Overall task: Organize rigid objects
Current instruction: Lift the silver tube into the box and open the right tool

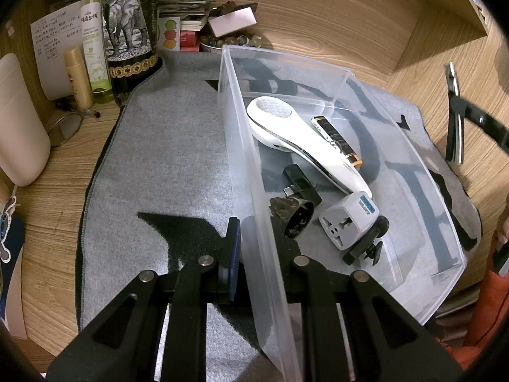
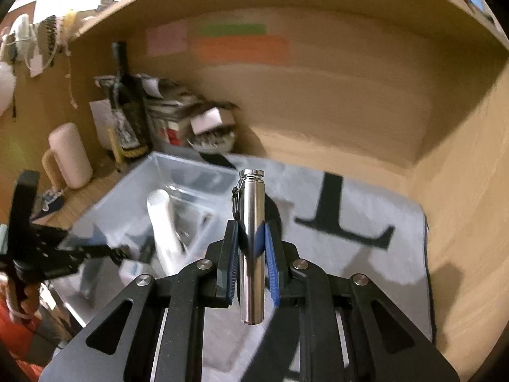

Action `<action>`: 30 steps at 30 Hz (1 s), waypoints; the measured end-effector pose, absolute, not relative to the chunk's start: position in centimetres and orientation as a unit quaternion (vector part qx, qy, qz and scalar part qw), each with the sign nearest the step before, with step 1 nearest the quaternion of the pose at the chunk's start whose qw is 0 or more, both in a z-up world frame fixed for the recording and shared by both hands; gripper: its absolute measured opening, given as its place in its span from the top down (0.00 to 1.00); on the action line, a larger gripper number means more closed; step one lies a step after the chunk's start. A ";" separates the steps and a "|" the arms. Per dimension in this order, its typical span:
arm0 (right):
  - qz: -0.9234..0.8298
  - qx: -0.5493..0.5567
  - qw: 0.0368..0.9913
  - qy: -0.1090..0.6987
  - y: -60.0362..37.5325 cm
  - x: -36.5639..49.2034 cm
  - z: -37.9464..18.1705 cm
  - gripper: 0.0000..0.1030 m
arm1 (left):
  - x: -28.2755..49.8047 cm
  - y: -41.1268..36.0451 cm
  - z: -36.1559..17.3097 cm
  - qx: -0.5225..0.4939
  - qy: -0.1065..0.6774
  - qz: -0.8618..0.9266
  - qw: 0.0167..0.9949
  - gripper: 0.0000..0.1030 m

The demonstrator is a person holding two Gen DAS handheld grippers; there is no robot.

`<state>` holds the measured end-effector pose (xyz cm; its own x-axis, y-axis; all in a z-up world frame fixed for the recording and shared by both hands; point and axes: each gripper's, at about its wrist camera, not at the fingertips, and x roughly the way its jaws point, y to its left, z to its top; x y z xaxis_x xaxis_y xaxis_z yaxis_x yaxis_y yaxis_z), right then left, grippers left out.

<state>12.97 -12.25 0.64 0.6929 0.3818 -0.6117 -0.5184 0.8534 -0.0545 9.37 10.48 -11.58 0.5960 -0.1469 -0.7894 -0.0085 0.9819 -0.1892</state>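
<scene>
Right wrist view shows the right gripper with its blue-padded jaws pinching a polished metal cylinder about halfway along its length. The cylinder's long axis runs along the fingers, its grooved cap end with a small black lanyard pointing forward and away from the camera, its plain end back toward the gripper body. It hangs in the air above the grey mat, just right of the clear plastic bin; the background is motion-blurred.

Left wrist view shows what the other cannot: the left gripper has its jaws closed on the near wall of the bin, one pad outside, the other finger inside. Lying in the bin are a white handheld massager, a slim black-and-gold lighter, a white travel adapter and small black parts. This view catches the right gripper only as a dark shape at the right edge, with the cylinder hidden. Bottles and papers crowd the wooden worktop behind.
</scene>
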 end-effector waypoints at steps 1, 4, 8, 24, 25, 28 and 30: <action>0.253 -0.112 0.913 0.300 -11.7 12.9 1.0 0.86 | 9.3 10.5 -11.6 -0.087 0.448 -0.039 0.889 0.85; 0.273 -0.117 0.909 0.291 -10.2 12.8 1.5 0.86 | 9.3 10.5 -11.6 -0.087 0.448 -0.039 0.889 0.85; 0.296 -0.129 0.902 0.285 -8.1 12.7 1.5 0.86 | 9.3 10.5 -11.6 -0.088 0.447 -0.039 0.889 0.85; 0.354 -0.203 0.834 0.371 -2.0 14.6 -4.5 0.86 | 9.2 10.5 -11.6 -0.088 0.447 -0.040 0.889 0.84; 0.357 -0.208 0.829 0.376 -1.8 14.6 -4.8 0.86 | 9.3 10.5 -11.6 -0.088 0.447 -0.040 0.889 0.84; 0.364 -0.227 0.815 0.390 -1.2 14.6 -5.6 0.86 | 9.2 10.5 -11.6 -0.088 0.447 -0.040 0.889 0.84; 0.362 -0.245 0.805 0.399 -0.7 14.5 -6.1 0.86 | 9.3 10.5 -11.6 -0.087 0.447 -0.039 0.889 0.84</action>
<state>14.53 -0.74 -6.14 0.4180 0.3879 -0.8215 -0.7800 0.6168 -0.1057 9.29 10.47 -11.61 0.5971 -0.1478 -0.7884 -0.0078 0.9818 -0.1899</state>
